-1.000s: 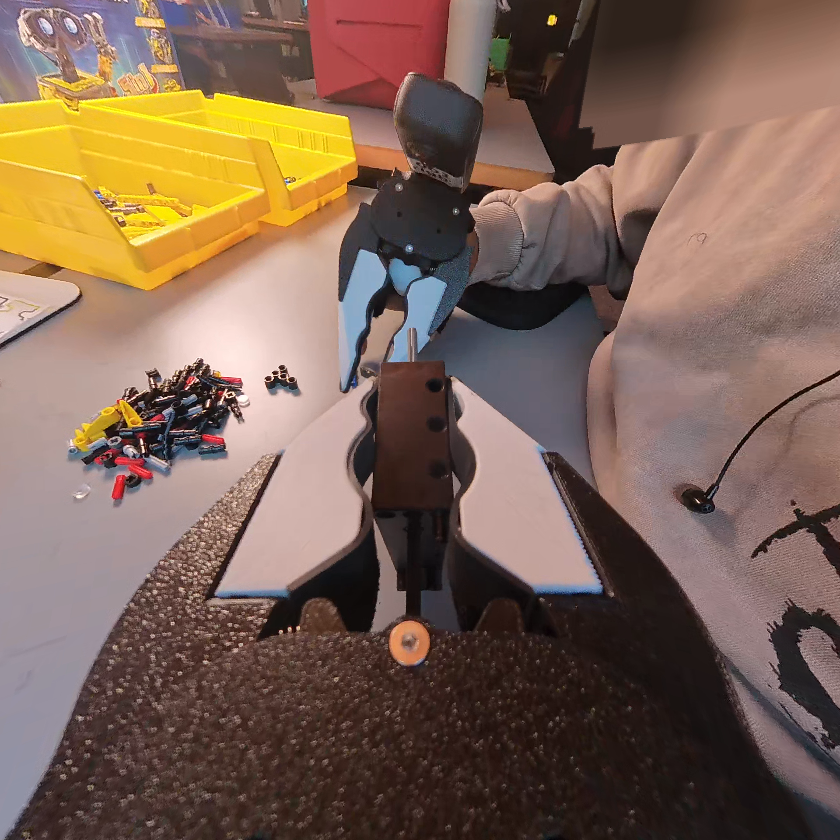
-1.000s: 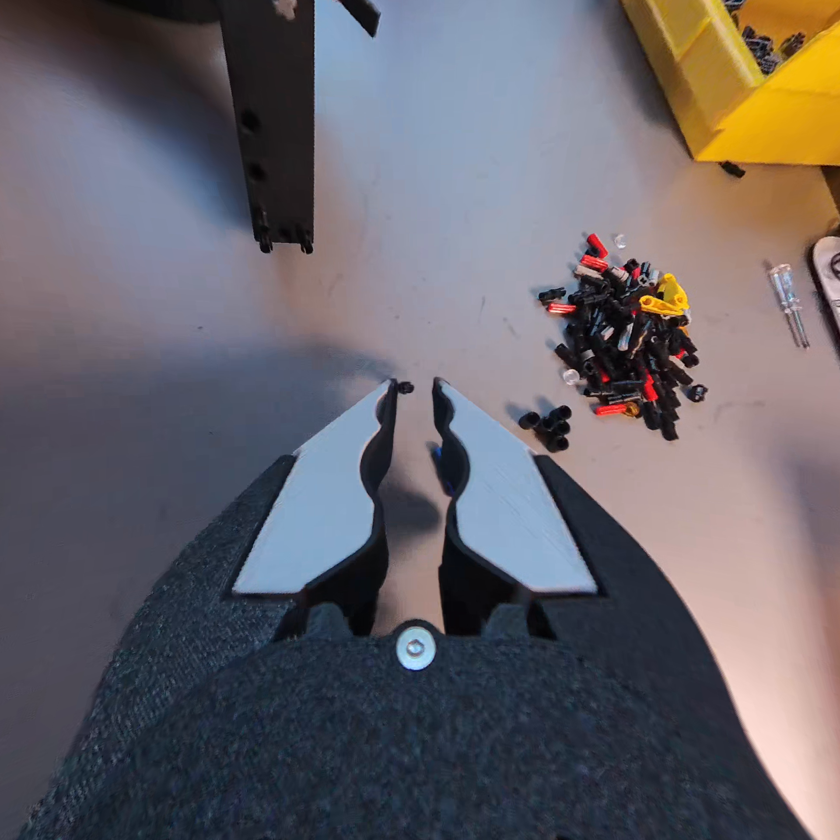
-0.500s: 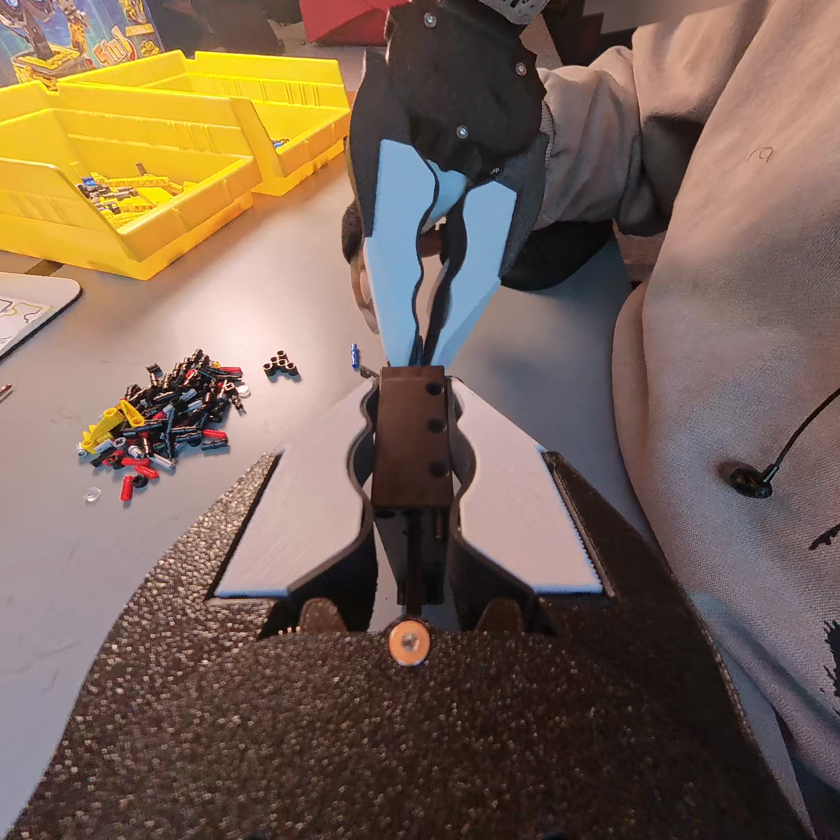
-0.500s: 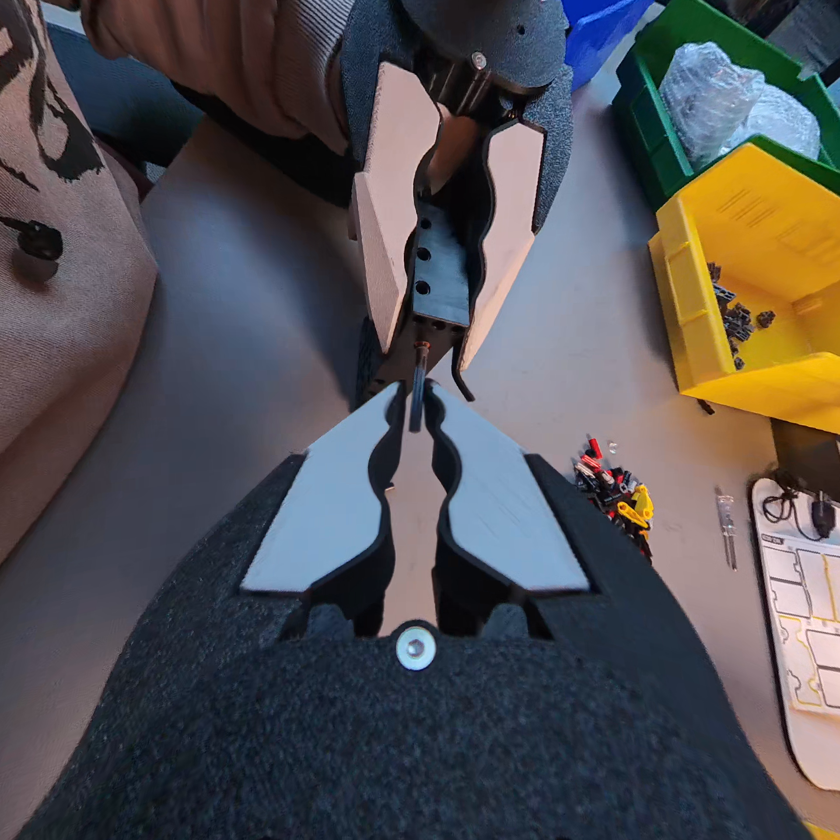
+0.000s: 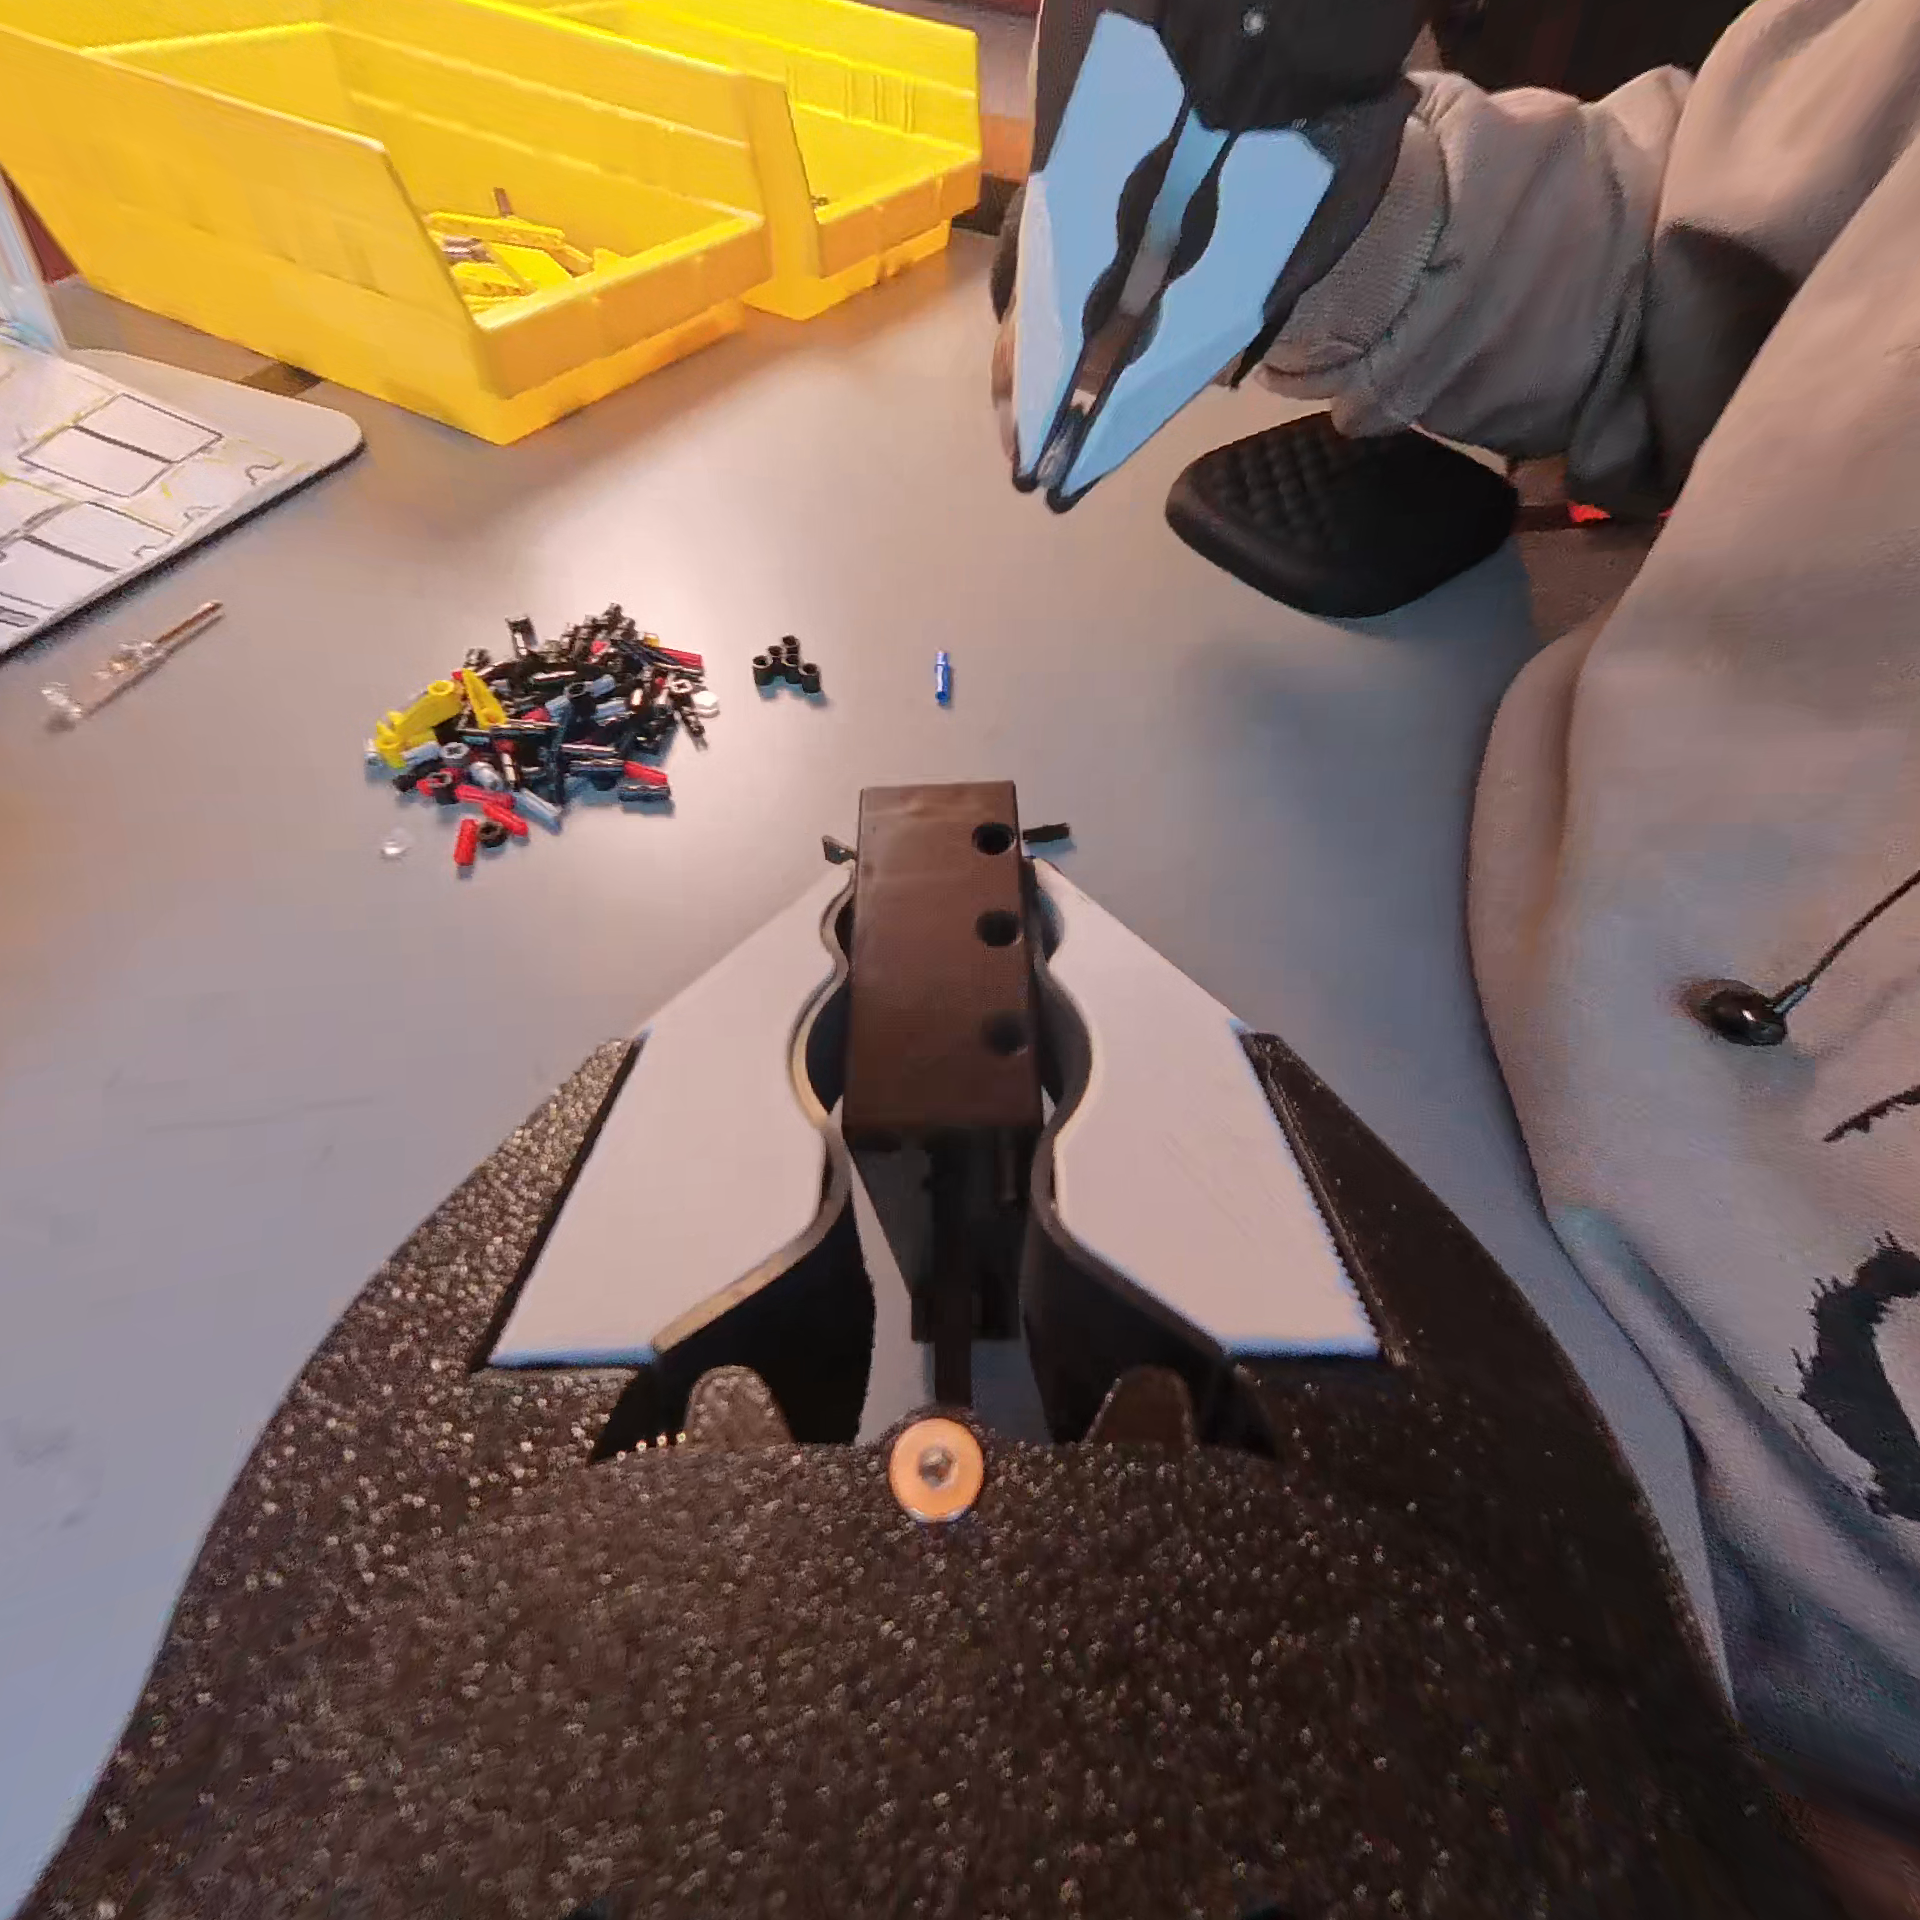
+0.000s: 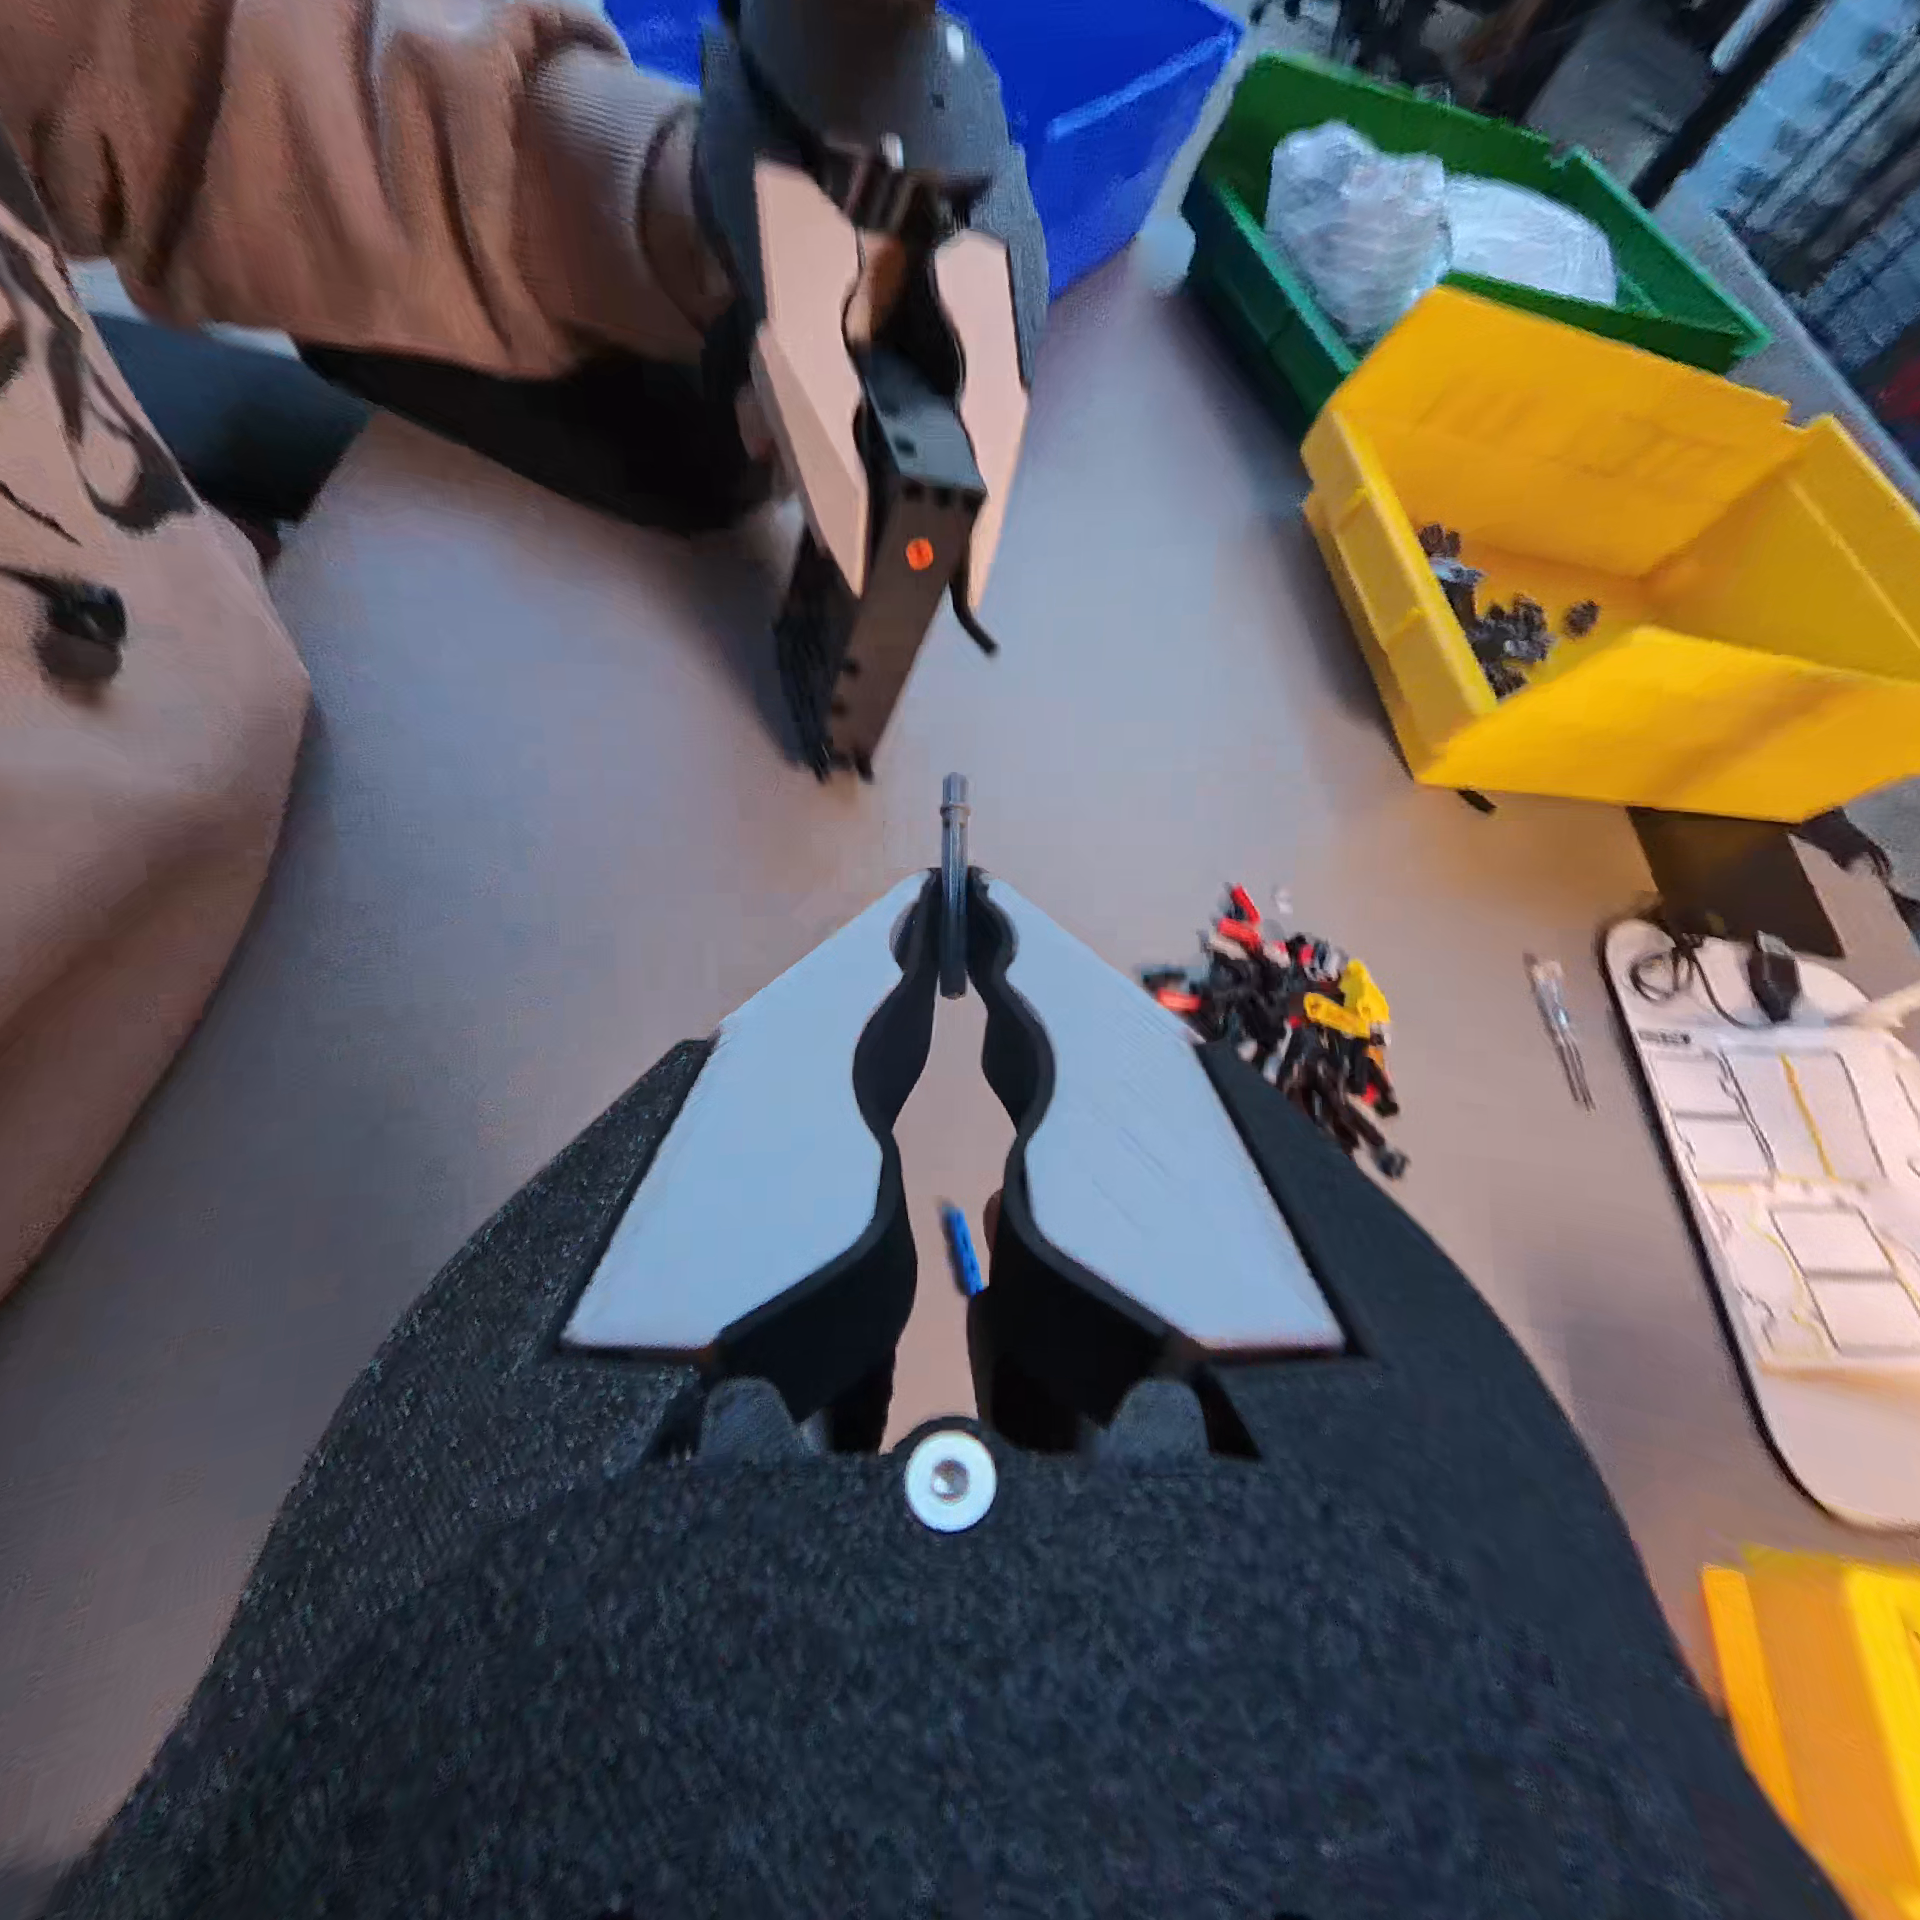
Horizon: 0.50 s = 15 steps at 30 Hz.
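Your left gripper (image 5: 940, 883) was clamped on a dark block with three holes down its side (image 5: 940, 956); both fingers (image 5: 727, 1122) pressed flat against its sides and held it above the grey table (image 5: 208, 1039). From the right wrist view the same block (image 6: 904, 582) hung tilted, its lower end pointing down toward the table, with an orange dot on its face.

Your right gripper (image 6: 954, 894) was pinched on a thin dark pin (image 6: 953, 883) that stuck out forward past the fingertips. The pin's tip stood apart from the block, just short of its lower end. In the left wrist view your right gripper (image 5: 1060, 473) hovered above the table with its tips pressed nearly together, and your grey sleeve (image 5: 1507, 260) ran off behind it.

On the table lay a pile of small black, red and yellow parts (image 5: 540, 727). Just beside it sat a small black cluster piece (image 5: 787, 670), and a little farther along a single blue pin (image 5: 941, 675). The blue pin (image 6: 961, 1247) also showed between the fingers in the right wrist view, lying on the table below them.

Yellow bins (image 5: 468, 208) stood at the far edge, one with loose parts inside. A green bin (image 6: 1455, 239) held clear plastic bags, a blue bin (image 6: 1091, 135) stood next to it, and a white printed sheet (image 6: 1787, 1174) lay near the pile
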Available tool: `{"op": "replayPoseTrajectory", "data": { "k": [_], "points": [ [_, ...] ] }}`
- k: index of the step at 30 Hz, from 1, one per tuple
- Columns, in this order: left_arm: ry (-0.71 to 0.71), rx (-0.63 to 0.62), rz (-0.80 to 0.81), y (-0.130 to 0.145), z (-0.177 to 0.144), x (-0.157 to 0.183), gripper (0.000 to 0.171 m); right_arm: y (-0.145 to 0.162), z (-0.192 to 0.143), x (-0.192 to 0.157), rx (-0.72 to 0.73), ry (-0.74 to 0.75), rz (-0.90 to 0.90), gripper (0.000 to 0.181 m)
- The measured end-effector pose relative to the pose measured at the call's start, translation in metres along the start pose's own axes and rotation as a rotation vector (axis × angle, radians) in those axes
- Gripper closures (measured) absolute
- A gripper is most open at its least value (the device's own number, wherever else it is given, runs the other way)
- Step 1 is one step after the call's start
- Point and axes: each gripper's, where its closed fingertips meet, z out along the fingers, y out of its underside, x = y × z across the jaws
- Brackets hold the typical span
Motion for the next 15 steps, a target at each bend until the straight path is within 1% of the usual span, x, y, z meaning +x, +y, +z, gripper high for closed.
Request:
{"op": "replayPoseTrajectory", "data": {
  "k": [2,3,6,7,9,11,13,15],
  "points": [
    [0.031,-0.019,0.002,-0.001,0.01,0.005,0.145,0.02,0.002,-0.003,-0.059,0.017,0.022,0.179],
    [0.044,-0.002,-0.026,-0.005,0.016,0.004,0.145,0.031,0.004,-0.001,-0.08,0.032,0.054,0.18],
    [0.087,0.007,-0.234,-0.008,0.024,-0.009,0.144,0.08,0.006,0.016,-0.216,0.098,0.127,0.179],
    [0.08,0.006,-0.291,-0.007,0.024,-0.016,0.144,0.089,0.007,0.019,-0.223,0.111,0.146,0.179],
    [0.077,-0.009,-0.397,-0.003,0.024,-0.028,0.143,0.092,0.008,0.016,-0.207,0.095,0.167,0.179],
    [0.065,-0.026,-0.488,0.004,0.024,-0.043,0.14,0.089,0.008,0.013,-0.216,0.081,0.143,0.179],
    [0.058,-0.066,-0.574,0.017,0.025,-0.055,0.133,0.095,0.009,0.007,-0.271,0.054,0.12,0.179],
    [0.047,-0.113,-0.617,0.029,0.028,-0.062,0.124,0.1,0.012,0.005,-0.286,0.046,0.114,0.179]
  ]
}}
